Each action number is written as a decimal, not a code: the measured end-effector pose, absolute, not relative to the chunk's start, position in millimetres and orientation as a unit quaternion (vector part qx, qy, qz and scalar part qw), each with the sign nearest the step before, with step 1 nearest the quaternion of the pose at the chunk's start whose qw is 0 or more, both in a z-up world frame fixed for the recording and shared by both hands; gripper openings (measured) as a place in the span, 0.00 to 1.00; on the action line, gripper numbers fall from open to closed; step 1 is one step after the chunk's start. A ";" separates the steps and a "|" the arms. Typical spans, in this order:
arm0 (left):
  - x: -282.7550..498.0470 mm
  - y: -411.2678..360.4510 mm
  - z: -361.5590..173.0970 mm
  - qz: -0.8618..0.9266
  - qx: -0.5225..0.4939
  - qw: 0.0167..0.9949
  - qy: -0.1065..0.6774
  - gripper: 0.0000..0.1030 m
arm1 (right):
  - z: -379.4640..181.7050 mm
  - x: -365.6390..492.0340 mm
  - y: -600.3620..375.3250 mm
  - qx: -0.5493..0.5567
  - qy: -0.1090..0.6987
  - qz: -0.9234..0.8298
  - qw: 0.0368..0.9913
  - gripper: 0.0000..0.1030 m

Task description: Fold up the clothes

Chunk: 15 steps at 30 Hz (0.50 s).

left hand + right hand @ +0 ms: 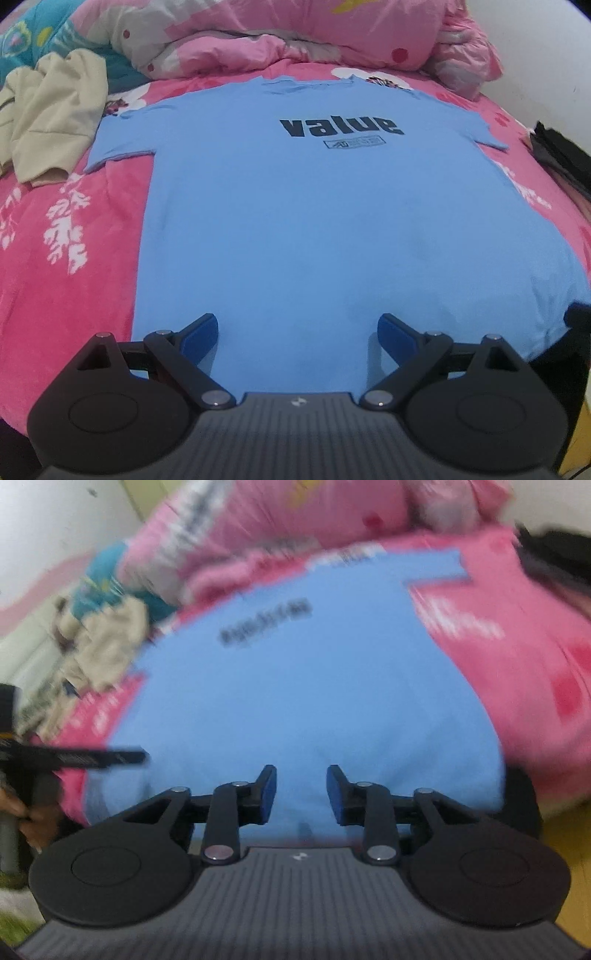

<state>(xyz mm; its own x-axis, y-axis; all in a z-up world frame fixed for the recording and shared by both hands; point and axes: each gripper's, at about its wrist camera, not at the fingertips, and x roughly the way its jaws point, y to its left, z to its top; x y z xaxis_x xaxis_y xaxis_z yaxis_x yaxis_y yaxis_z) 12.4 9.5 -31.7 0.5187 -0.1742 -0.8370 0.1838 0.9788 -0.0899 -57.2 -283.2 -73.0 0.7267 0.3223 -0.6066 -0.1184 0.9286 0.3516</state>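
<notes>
over at the left edge of the bed, a crumpled cream garment [51, 110] sits in a soft heap on the fuzzy pink blanket [55, 280] with its white leaf print, and a teal patterned cushion [33, 33] is tucked behind it. moving in, the light blue t-shirt [314, 229] lies flat and smooth, face up across the middle of the bed, short sleeves spread to either side, collar toward the far edge, bold dark "value" lettering [340, 126] on the chest. its hem reaches the near edge, right where the left gripper [298, 334] hovers with its black linkage arms spread wide and blue pads far apart, nothing between them. behind the collar a puffy pink quilt [295, 40] is bunched along the far edge. at the right edge, a dark flat object [561, 158], too unclear to name. the right wrist view is badly motion-blurred, yet the right gripper [301, 794] shows its blue pads parted by a moderate gap over the shirt's hem, empty. at that view's left edge a hand [33, 812] grips a dark handle.
</notes>
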 end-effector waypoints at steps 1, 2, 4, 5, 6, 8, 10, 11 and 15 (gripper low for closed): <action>16.1 7.1 -30.2 -0.102 0.003 0.873 0.477 0.91 | -71.4 -50.2 -275.9 0.135 0.340 0.120 0.923 0.45; 19.8 3.5 -30.1 -0.100 0.005 0.875 0.474 0.92 | -69.9 -43.1 -268.7 0.123 0.331 0.119 0.928 0.48; 27.8 -4.9 -33.5 -0.089 0.013 0.875 0.475 0.93 | -76.6 -28.6 -255.0 0.102 0.330 0.110 0.932 0.49; 32.1 -7.3 -37.5 -0.084 0.011 0.870 0.485 0.93 | -84.0 -20.2 -247.7 0.093 0.337 0.102 0.931 0.50; 37.2 -9.0 -42.7 -0.082 0.004 0.861 0.503 0.93 | -90.6 -13.7 -243.7 0.088 0.347 0.092 0.929 0.51; 41.7 -11.8 -50.2 -0.076 -0.001 0.852 0.518 0.96 | -103.0 -8.2 -241.3 0.078 0.369 0.075 0.923 0.51; 40.8 -15.3 -51.3 -0.071 0.009 0.855 0.514 0.99 | -105.7 -12.9 -239.4 0.064 0.361 0.078 0.927 0.54; 40.7 -16.3 -51.9 -0.068 0.011 0.855 0.514 0.99 | -106.3 -13.7 -239.0 0.061 0.361 0.080 0.927 0.57; 42.2 -19.5 -53.8 -0.059 0.015 0.853 0.519 1.00 | -108.0 -12.9 -237.1 0.056 0.364 0.083 0.926 0.63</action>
